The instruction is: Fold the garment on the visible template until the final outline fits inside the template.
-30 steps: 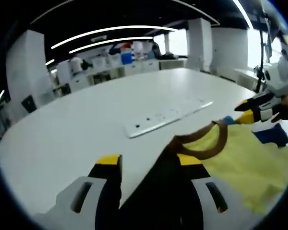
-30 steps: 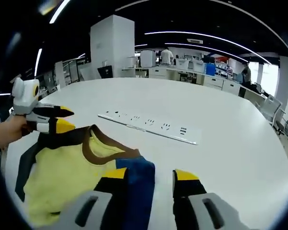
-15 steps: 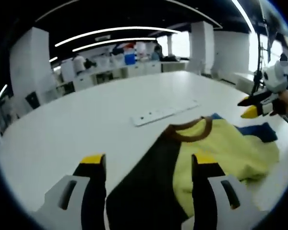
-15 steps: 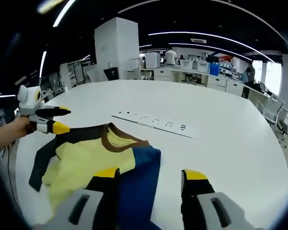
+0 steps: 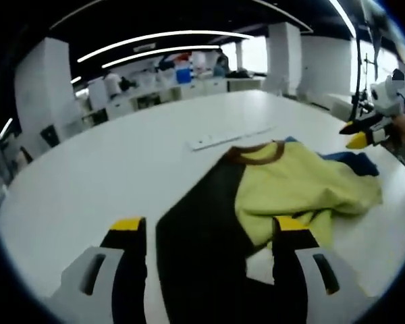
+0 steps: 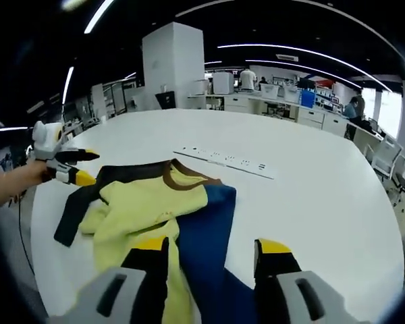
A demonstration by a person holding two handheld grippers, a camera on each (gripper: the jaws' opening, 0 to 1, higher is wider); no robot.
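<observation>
Since the earlier frames, both cameras had drawn back from the garment point(image 5: 283, 185), so that more of it lay ahead of each gripper, and the yellow body had bunched toward the middle of the worktop point(image 5: 108, 169).

The worktop was white and round-edged, and it carried the garment and a white power strip point(image 6: 223, 160) lying beyond the collar toward the far edge. No template outline could be made out on the surface in either view.

The garment lay crumpled, not flat: a yellow body with a brown collar point(image 5: 253, 152), a black sleeve point(image 5: 202, 236) running toward the left gripper point(image 5: 210, 228), and a blue sleeve point(image 6: 206, 233) running toward the right gripper point(image 6: 210, 246).

The left gripper's jaws stood spread, with the black sleeve between them and not pinched. The right gripper's jaws stood spread likewise, over the blue sleeve and the yellow hem, holding nothing.

Risks judged from this state:
- With no template seen, a fold could end outside the required outline.
- The bunched yellow cloth would likely trap creases if folded before being spread flat.
- A jaw closing on stacked layers could drag the whole garment toward the near edge of the worktop.
- A long pull might sweep cloth onto the power strip.
</observation>
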